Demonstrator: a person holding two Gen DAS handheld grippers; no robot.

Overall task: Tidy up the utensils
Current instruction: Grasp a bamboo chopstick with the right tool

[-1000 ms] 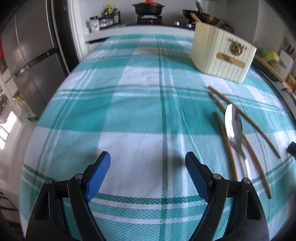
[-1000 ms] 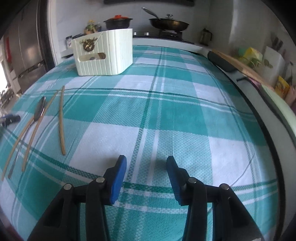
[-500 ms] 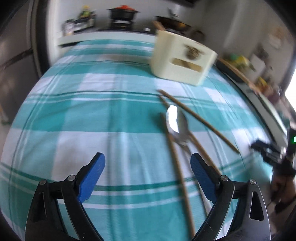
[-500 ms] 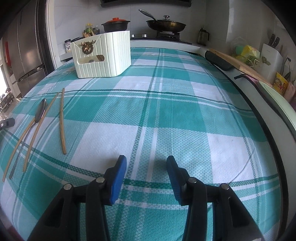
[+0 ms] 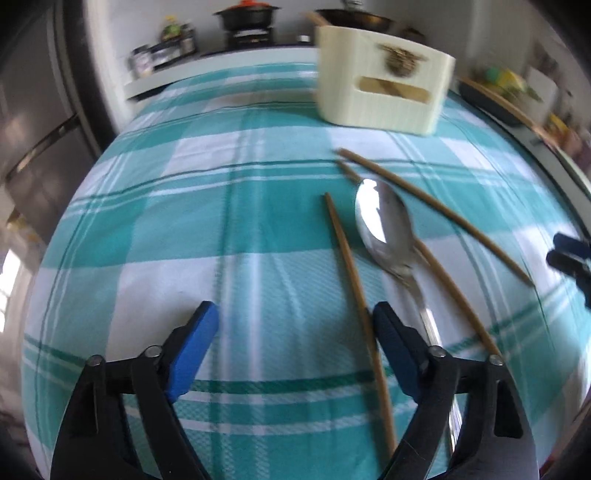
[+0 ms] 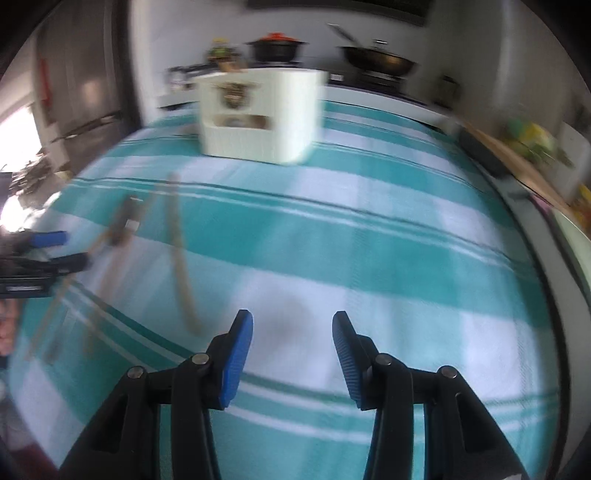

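A metal spoon (image 5: 384,221) and three wooden chopsticks lie on the teal checked tablecloth (image 5: 236,229). The nearest chopstick (image 5: 349,266) runs down under the right finger of my left gripper (image 5: 295,325). That gripper's jaws are closing, and only cloth shows between its pads. A cream utensil holder (image 5: 384,96) stands upright behind the utensils. In the blurred right wrist view, my right gripper (image 6: 293,332) is open over bare cloth. A chopstick (image 6: 181,251) lies just left of it, and the holder (image 6: 258,114) stands far ahead.
A stove with a black pot (image 5: 245,16) and a wok (image 6: 376,61) stands beyond the table. A fridge (image 5: 33,122) is at the left. A counter with a board (image 6: 517,162) runs along the table's right edge. Each gripper shows at the edge of the other's view.
My left gripper has moved right, so the spoon and chopsticks now sit ahead of it and one chopstick runs under its right finger. My right gripper has swung left towards the chopsticks.
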